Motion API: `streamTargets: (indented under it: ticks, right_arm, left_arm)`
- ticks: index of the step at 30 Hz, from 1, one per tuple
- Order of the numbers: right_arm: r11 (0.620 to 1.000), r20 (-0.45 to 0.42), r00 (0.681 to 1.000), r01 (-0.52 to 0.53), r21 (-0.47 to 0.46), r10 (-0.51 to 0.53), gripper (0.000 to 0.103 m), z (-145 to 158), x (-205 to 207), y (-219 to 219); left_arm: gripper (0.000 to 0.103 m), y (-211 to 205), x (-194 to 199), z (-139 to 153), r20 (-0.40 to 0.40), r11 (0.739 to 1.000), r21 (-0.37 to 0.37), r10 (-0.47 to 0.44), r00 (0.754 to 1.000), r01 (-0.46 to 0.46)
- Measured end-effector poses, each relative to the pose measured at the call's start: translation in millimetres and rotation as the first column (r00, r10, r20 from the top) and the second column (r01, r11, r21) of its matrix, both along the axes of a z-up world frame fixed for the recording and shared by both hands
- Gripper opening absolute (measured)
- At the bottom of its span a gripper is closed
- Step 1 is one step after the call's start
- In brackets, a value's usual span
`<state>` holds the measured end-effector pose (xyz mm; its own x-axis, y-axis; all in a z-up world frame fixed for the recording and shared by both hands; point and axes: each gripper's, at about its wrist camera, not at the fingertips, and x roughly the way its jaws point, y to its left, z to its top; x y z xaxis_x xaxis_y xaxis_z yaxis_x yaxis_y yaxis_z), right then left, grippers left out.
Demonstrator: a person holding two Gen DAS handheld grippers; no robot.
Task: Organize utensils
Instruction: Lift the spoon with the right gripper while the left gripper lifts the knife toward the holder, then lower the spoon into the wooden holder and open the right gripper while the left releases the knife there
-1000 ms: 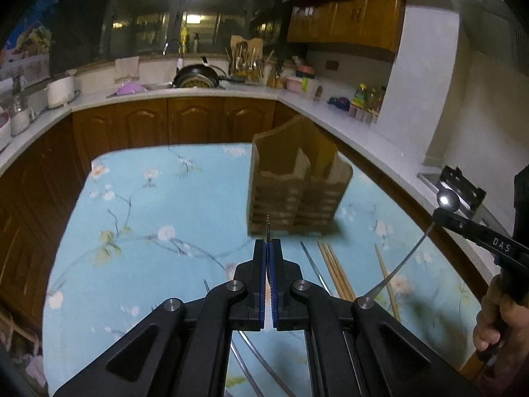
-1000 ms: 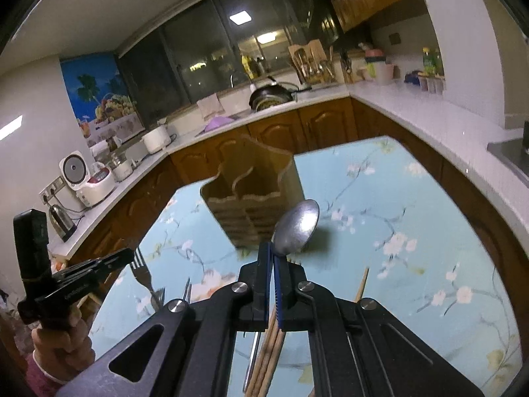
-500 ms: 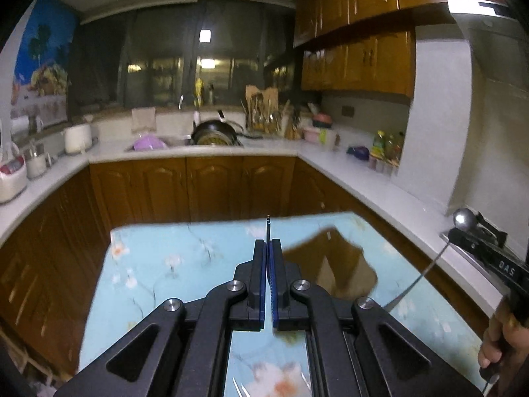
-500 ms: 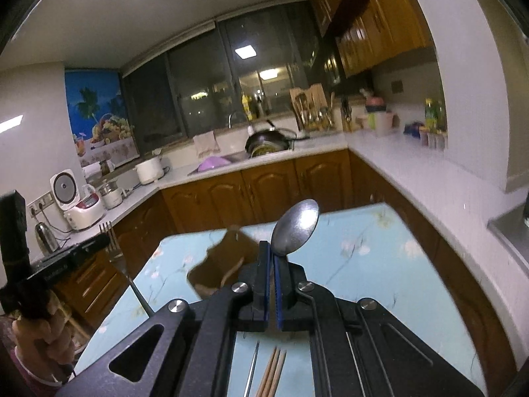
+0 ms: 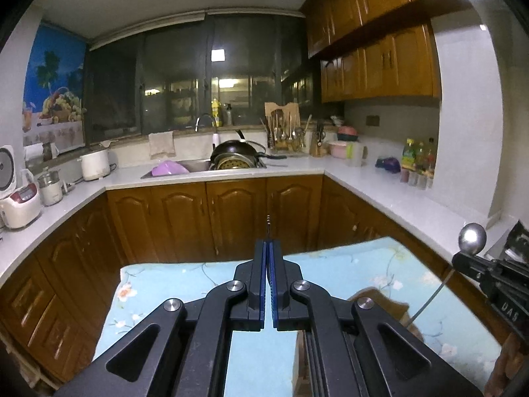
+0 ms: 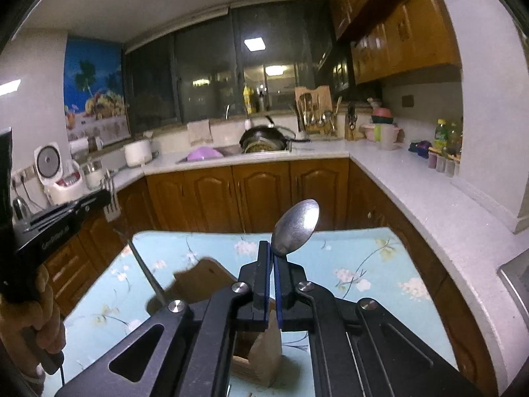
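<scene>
My left gripper point(image 5: 268, 243) is shut on a metal fork point(image 5: 268, 223), seen edge-on above its tips; the fork's tines point(image 6: 110, 183) show beside that gripper in the right wrist view. My right gripper point(image 6: 272, 253) is shut on a metal spoon point(image 6: 296, 226), bowl up; the spoon point(image 5: 472, 238) also shows at the right of the left wrist view, handle pointing down toward the holder. The wooden utensil holder point(image 6: 205, 279) stands on the table right below both grippers, partly hidden by them; it also shows in the left wrist view point(image 5: 380, 301).
The table point(image 6: 363, 264) has a light blue floral cloth. Brown cabinets point(image 5: 231, 218) and white counters point(image 5: 396, 198) wrap around behind it, with a sink, pan, rice cookers and bottles. A stove edge point(image 5: 515, 241) lies at the right.
Both grippers have risen and tilted up, so the holder has slid from the middle of each view to the bottom. The fork and spoon now hang over the holder.
</scene>
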<state>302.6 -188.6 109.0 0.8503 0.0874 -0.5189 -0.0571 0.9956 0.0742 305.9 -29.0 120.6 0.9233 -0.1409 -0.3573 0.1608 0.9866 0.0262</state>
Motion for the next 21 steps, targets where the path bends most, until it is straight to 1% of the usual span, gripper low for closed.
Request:
streamTargets:
  ticks: [4, 6, 8, 9, 10, 12, 13, 16, 18, 21]
  right_arm:
    - [1.0, -0.051, 0.999, -0.006, -0.006, 0.006, 0.002, -25.9, 10.1, 1.8]
    - [1.0, -0.07, 0.998, -0.009, -0.007, 0.009, 0.002, -34.7, 14.0, 1.0]
    - [1.0, -0.088, 0.996, -0.017, -0.002, 0.017, 0.002, -42.0, 16.6, 0.2]
    - [1.0, -0.097, 0.995, -0.02, 0.001, 0.02, 0.002, -45.7, 17.7, 0.3]
    - [1.0, -0.106, 0.994, -0.024, 0.004, 0.024, 0.002, -48.9, 18.2, 0.0]
    - [0.999, -0.122, 0.992, -0.033, 0.01, 0.034, 0.002, -53.5, 20.2, -1.1]
    - [0.999, -0.13, 0.991, -0.036, 0.012, 0.038, 0.002, -55.9, 20.9, -0.9]
    - [0.999, -0.134, 0.99, -0.036, 0.015, 0.038, 0.002, -59.5, 19.7, -1.3]
    - [0.999, -0.139, 0.99, -0.034, 0.026, 0.037, 0.002, -59.5, 19.6, -3.7]
    - [0.999, -0.143, 0.989, -0.035, 0.035, 0.039, 0.002, -59.3, 19.3, -4.2]
  left_arm:
    - [0.0, -18.9, 13.9, -28.5, -0.022, 0.999, 0.035, 0.005, 1.0, -0.005]
    - [0.0, -23.9, 19.6, -32.3, -0.034, 0.999, 0.044, 0.003, 0.999, -0.001]
    - [0.0, -31.1, 23.6, -45.7, -0.054, 0.999, 0.053, -0.011, 0.998, 0.014]
    - [0.0, -29.8, 26.5, -42.9, -0.058, 0.998, 0.054, -0.016, 0.998, 0.019]
    - [0.0, -34.3, 27.1, -49.5, -0.069, 0.998, 0.061, -0.023, 0.997, 0.027]
    - [0.001, -34.1, 29.7, -49.5, -0.088, 0.997, 0.067, -0.035, 0.995, 0.041]
    - [0.001, -37.0, 30.3, -54.4, -0.1, 0.996, 0.072, -0.042, 0.994, 0.049]
    - [0.002, -28.8, 34.3, -46.8, -0.125, 0.995, 0.066, -0.064, 0.99, 0.072]
    - [0.002, -19.3, 34.9, -36.2, -0.128, 0.995, 0.068, -0.067, 0.989, 0.076]
    - [0.002, -13.9, 36.8, -30.4, -0.128, 0.995, 0.059, -0.069, 0.989, 0.077]
